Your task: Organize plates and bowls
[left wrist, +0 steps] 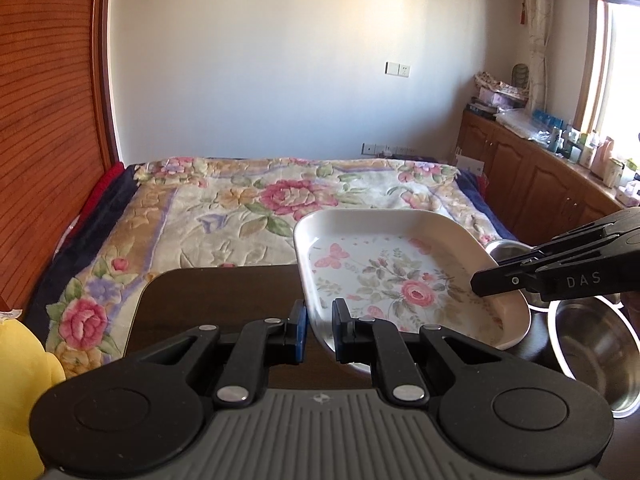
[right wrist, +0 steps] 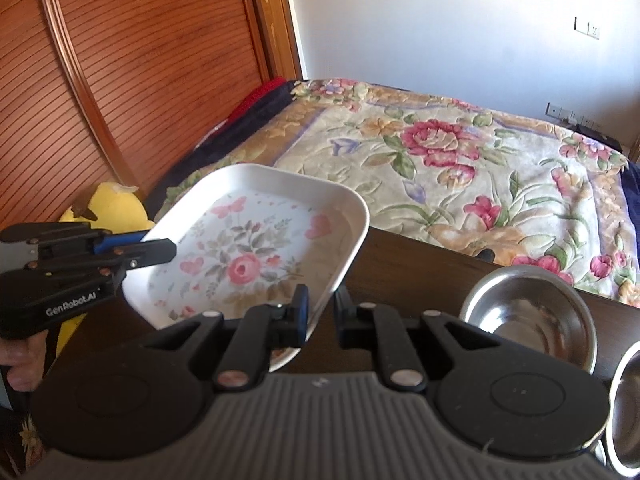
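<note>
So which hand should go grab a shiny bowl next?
Probably the right gripper: the steel bowls sit on its side of the table. Both grippers, the left too, grip the flowered tray now, so it must be set down first.

The floral tray (right wrist: pixel 256 248) is held tilted above the dark table (right wrist: pixel 408 264), pinched at opposite rims by the right gripper (right wrist: pixel 322 316) and left gripper (right wrist: pixel 160 248), beside two steel bowls (right wrist: pixel 528 320).

Daylight pours from the window (left wrist: pixel 616 60) right of the tongs; frames sharp, edges fisheye-bent, corners dark.
</note>
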